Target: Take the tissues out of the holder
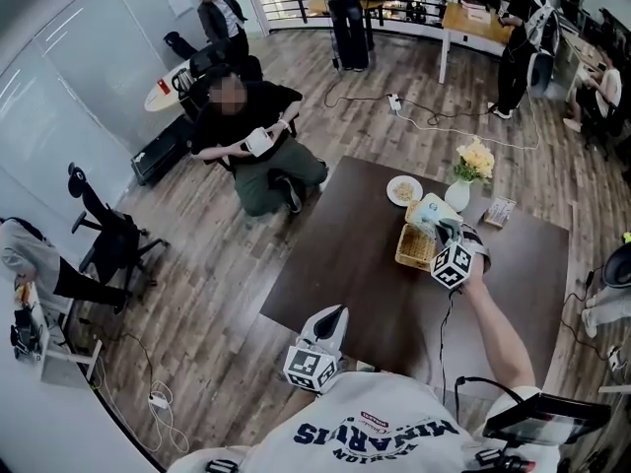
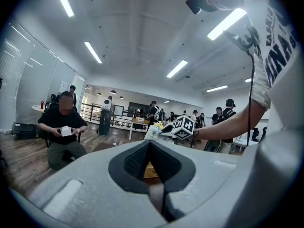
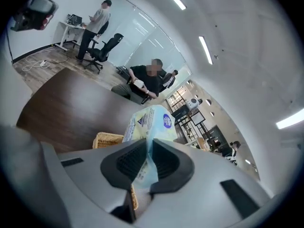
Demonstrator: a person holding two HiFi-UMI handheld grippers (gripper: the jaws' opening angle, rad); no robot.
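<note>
Right claw on tissues above holder

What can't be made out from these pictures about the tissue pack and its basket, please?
- Inside of the basket: in the head view too small, partly behind the right gripper; in the right gripper view only a corner shows past that gripper's body.
- Print on the tissue pack: right gripper view, too small to read.
- What lies on the plate: head view, too small.
</note>
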